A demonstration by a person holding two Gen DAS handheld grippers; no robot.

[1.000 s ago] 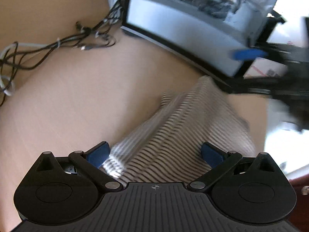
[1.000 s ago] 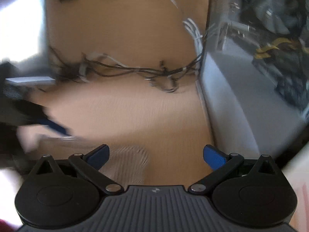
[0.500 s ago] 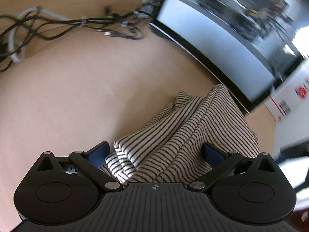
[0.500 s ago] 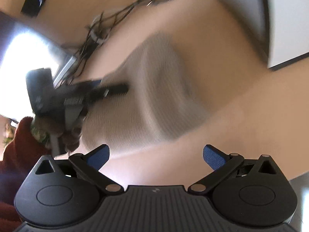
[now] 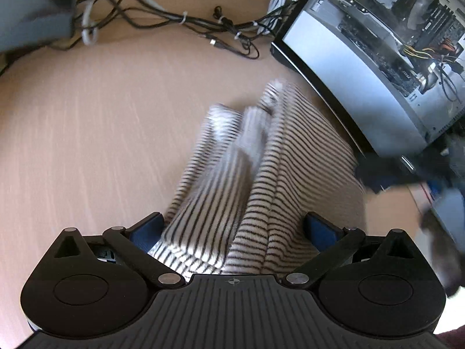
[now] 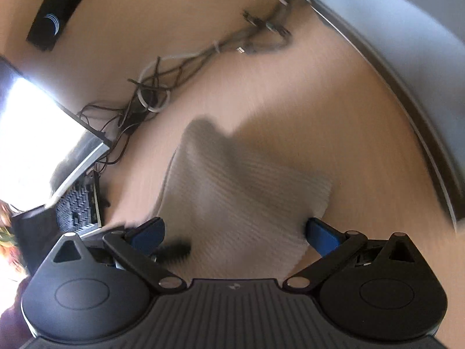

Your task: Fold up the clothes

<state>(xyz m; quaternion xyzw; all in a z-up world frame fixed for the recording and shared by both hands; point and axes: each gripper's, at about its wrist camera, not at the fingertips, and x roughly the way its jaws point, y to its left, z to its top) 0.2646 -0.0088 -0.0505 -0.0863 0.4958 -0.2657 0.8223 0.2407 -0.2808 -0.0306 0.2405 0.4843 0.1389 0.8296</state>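
Swinging over striped garment (image 6: 244, 192), right tool (image 6: 234, 232)

A tangle of cables (image 5: 186, 20) lies along the far edge of the wooden surface (image 5: 87, 133), beside an open computer case (image 5: 386, 37); from the right wrist, a keyboard (image 6: 78, 203) sits at the left, blurred

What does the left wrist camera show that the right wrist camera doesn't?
Left only: sharp black stripes on the garment and the open computer case showing its insides. Right only: a laptop and a black strip on the wall. Both: the garment between open claw fingers of the left claw and right claw, the wooden table, and tangled cables.
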